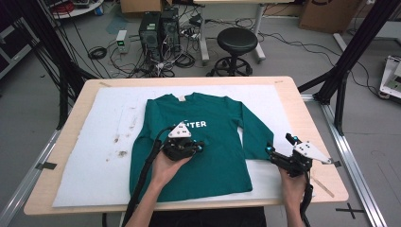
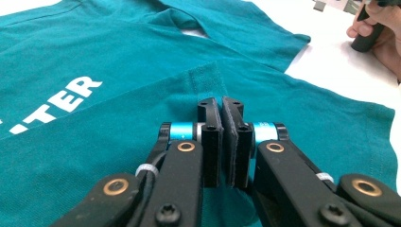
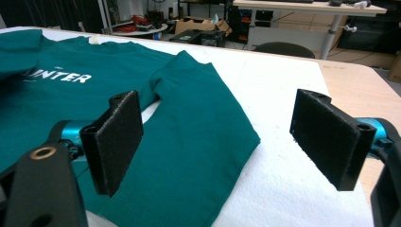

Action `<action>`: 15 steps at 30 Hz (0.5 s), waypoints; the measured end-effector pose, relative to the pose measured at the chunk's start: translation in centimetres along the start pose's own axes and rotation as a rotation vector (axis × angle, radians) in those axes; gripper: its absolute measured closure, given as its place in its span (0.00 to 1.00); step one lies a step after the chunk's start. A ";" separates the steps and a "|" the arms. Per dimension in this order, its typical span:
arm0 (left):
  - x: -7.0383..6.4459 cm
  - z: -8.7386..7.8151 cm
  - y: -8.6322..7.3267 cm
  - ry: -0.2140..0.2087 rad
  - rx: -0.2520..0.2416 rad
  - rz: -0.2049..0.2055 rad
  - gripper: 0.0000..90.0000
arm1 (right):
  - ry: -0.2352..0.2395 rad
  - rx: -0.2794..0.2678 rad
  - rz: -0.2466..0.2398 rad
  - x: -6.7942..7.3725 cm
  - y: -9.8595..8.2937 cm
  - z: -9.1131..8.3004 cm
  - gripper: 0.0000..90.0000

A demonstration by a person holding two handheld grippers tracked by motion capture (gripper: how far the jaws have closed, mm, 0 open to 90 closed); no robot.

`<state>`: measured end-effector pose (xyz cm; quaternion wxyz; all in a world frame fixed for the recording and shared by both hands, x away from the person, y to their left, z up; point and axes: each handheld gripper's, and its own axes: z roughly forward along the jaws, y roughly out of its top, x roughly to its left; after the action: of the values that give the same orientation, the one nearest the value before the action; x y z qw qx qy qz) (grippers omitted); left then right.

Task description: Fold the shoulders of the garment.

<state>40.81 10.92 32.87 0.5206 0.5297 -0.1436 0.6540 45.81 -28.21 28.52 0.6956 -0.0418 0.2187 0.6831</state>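
Note:
A teal long-sleeved shirt [image 1: 213, 156] with white lettering lies face up on a white mat [image 1: 94, 142]. One sleeve is folded across its chest, and the ribbed sleeve cuff [image 2: 205, 82] ends right at my left gripper's tips. My left gripper [image 1: 189, 144] rests over the middle of the shirt, jaws pressed together on that cuff's edge [image 2: 222, 101]. The other sleeve [image 1: 255, 130] lies straight down the shirt's right side. My right gripper [image 1: 280, 146] is wide open just right of that sleeve's end. Its view shows the right gripper [image 3: 217, 101] held low above the sleeve [image 3: 198, 132], with bare mat under the right pad.
The mat covers most of the wooden table [image 1: 312, 118] and has brown stains [image 1: 120, 151] at its left. Beyond the far edge stand a black stool [image 1: 236, 42], computer towers [image 1: 158, 30] and floor cables. Black frame posts [image 1: 352, 52] flank the table.

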 end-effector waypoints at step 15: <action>-1.4 1.6 0.4 -0.030 0.026 0.031 0.95 | 0.002 0.003 0.001 0.0 0.0 0.0 0.20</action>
<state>41.19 8.80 32.49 0.5014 0.5438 -0.1509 0.6558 45.80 -28.16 28.53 0.6951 -0.0414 0.2204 0.6831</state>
